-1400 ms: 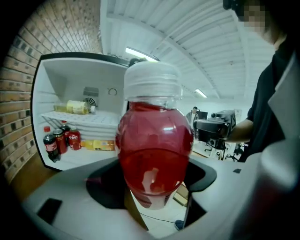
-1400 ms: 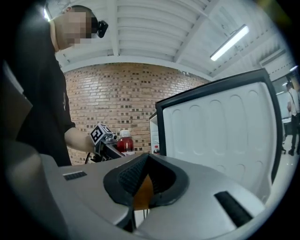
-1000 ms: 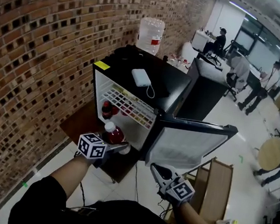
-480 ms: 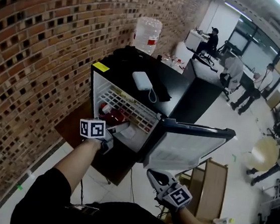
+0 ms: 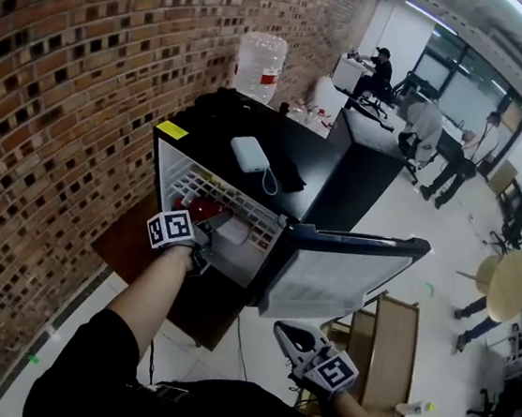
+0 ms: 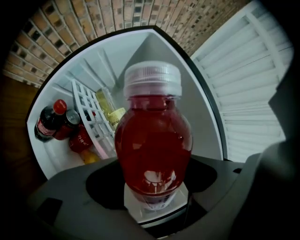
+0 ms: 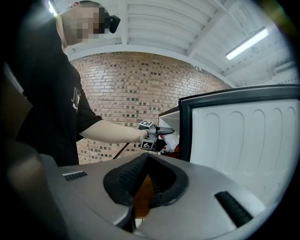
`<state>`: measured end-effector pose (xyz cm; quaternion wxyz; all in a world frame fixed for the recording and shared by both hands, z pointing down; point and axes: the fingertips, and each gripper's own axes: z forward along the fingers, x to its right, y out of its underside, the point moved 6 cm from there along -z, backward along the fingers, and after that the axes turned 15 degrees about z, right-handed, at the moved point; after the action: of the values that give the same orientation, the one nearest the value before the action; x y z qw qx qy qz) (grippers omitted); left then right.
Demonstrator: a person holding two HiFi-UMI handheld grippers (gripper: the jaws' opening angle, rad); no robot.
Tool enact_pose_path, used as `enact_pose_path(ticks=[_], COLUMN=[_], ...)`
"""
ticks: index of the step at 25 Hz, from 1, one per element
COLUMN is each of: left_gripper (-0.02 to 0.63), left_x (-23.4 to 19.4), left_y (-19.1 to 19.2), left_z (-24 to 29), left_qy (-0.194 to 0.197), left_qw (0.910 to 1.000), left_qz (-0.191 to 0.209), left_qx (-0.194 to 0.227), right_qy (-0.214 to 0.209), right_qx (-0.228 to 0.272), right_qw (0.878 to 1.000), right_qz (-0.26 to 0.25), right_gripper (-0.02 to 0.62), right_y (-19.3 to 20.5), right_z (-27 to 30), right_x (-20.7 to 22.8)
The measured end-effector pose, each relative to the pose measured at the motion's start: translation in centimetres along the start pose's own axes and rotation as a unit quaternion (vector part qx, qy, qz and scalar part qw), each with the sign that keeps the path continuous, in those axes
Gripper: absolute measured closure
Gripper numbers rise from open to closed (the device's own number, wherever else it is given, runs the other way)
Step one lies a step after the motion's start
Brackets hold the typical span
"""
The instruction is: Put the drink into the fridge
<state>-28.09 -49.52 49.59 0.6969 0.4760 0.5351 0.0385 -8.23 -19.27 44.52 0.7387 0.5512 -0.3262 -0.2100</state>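
The drink is a clear bottle (image 6: 152,140) of red liquid with a white cap. My left gripper (image 6: 154,178) is shut on its lower body. In the head view the left gripper (image 5: 213,233) holds the bottle (image 5: 206,209) inside the open black fridge (image 5: 310,152), under the wire shelf. The right gripper view shows the left gripper (image 7: 164,133) and bottle (image 7: 171,142) at the fridge mouth. My right gripper (image 5: 291,334) hangs below the open door (image 5: 338,274), jaws shut and empty, with its pads meeting at the tip (image 7: 147,157).
Inside the fridge stand a red-capped cola bottle (image 6: 47,123), a can (image 6: 70,121) and a white wire shelf (image 6: 91,117). A white power bank (image 5: 249,152) lies on top. A water jug (image 5: 258,66) stands behind. A wooden rack (image 5: 394,351) is at the right.
My left gripper has carried the bottle forward from in front of the fridge into its opening and rolled it over. The right gripper has stayed below the door.
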Motion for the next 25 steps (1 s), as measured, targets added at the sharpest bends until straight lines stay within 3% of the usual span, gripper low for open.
enact_pose_path(ticks=[7,17,25], left_gripper=[0.265,0.262,0.267], left_x=[-0.9,-2.9,-3.1], left_y=[-0.5,-0.3,-1.1], left_z=[1.8,3.2,4.7], left_qy=[-0.028,-0.054,-0.100], left_qw=[0.9991,0.9920,0.9862], left_qz=[-0.033,-0.109,-0.129], left_qx=[0.005,0.031,0.029], right_qy=[0.006,0.009,0.007], right_qx=[0.005,0.009,0.007], right_qw=[1.000,1.000,1.000], right_qz=[0.002,0.007,0.008], right_gripper=[0.594,0.594,0.594], right_y=[-0.2,-0.3,0.0], right_z=[-0.5,-0.6,-0.4], right_x=[0.9,1.6,1.8])
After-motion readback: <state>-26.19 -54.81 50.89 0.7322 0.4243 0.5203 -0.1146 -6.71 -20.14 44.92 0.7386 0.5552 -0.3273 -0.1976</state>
